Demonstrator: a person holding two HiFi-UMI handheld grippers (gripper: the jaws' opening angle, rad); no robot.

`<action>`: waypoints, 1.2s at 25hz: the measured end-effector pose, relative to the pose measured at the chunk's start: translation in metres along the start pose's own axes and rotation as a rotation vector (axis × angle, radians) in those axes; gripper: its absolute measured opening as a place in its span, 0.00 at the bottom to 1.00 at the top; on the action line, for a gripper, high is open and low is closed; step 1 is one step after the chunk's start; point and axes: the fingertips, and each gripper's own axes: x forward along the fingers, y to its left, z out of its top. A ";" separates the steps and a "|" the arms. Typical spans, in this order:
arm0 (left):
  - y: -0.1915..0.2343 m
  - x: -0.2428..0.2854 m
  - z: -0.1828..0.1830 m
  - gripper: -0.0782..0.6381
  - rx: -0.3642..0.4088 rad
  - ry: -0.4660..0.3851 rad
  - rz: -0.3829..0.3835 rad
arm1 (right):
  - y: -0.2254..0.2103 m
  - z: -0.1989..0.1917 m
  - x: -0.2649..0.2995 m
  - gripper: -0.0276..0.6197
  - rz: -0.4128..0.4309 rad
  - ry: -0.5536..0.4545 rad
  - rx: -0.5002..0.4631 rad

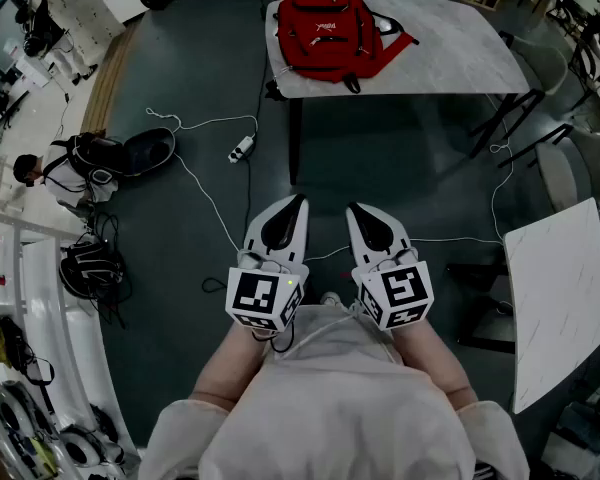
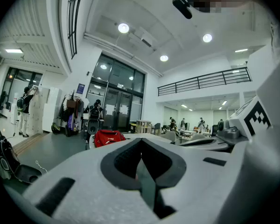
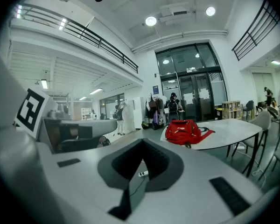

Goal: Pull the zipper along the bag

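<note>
From the head view, black bags (image 1: 148,150) lie on the dark floor at the left, and a white power strip (image 1: 242,148) with its cable lies nearer the middle. The left gripper (image 1: 296,203) and right gripper (image 1: 353,209) are side by side close to the person's body, well apart from the red bag (image 1: 325,30). The bag lies on the left end of the white table (image 1: 460,48); a second white table (image 1: 560,298) stands at the right edge. What is inside the bag does not show in any view. The left gripper view shows its jaws (image 2: 141,140) together on nothing, with the bag (image 2: 107,137) small beyond them, and glass doors and distant people the head view lacks. The right gripper view shows its jaws (image 3: 142,141) likewise closed and empty, the power strip (image 3: 143,173) below them, and the bag (image 3: 184,131) at the table's (image 3: 228,129) near edge.
</note>
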 end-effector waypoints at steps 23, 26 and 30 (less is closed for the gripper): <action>0.042 0.038 -0.016 0.14 -0.055 0.043 0.022 | -0.020 -0.008 0.052 0.08 0.009 0.050 0.068; 0.064 0.058 -0.014 0.14 -0.040 0.037 0.003 | -0.026 -0.003 0.081 0.08 -0.002 0.052 0.071; 0.109 0.090 -0.009 0.14 -0.036 0.044 -0.017 | -0.031 0.007 0.133 0.08 -0.020 0.062 0.078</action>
